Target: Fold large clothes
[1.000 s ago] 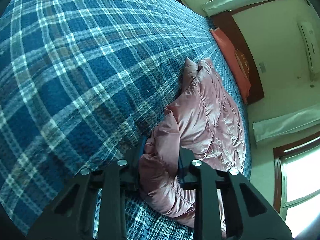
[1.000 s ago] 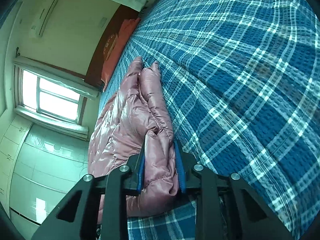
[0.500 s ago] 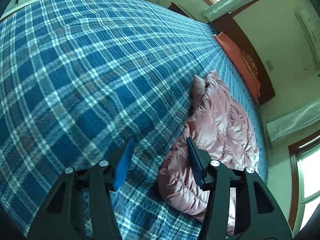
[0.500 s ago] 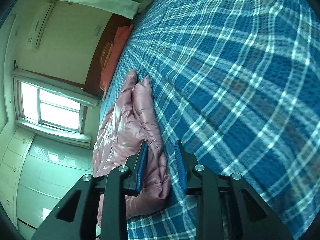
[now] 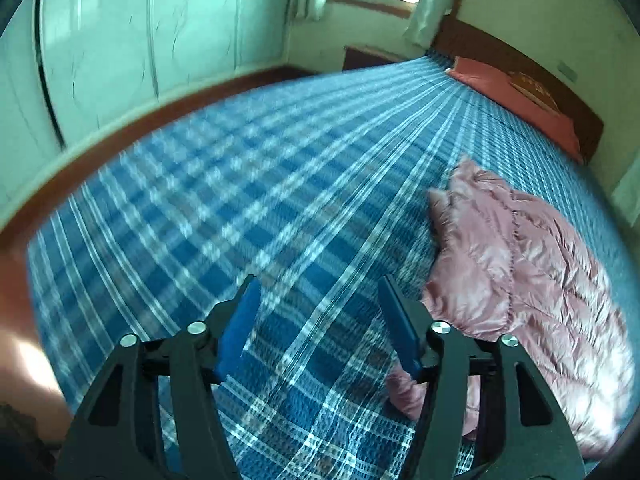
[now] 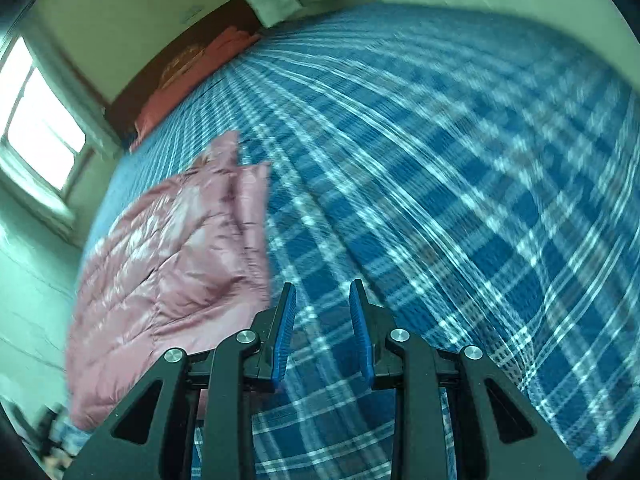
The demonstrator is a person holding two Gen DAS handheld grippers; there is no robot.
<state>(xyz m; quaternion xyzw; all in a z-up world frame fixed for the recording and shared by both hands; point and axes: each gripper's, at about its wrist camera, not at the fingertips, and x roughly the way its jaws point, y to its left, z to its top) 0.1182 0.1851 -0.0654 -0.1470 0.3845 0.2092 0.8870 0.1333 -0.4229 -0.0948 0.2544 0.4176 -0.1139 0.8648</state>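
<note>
Pink jacket point(image 5: 532, 280) lies folded on bed point(image 5: 240, 208); left tool point(image 5: 318, 320) has just spread, empty; right tool point(image 6: 322, 320) parted, empty.

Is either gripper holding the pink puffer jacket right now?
No. Left gripper and right gripper are open and empty; the pink quilted puffer jacket lies free.

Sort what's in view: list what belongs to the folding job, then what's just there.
Job: shiny pink quilted puffer jacket, left gripper open, right gripper open.

Just there: blue plaid bedspread, orange-red pillow, dark wooden headboard.
</note>
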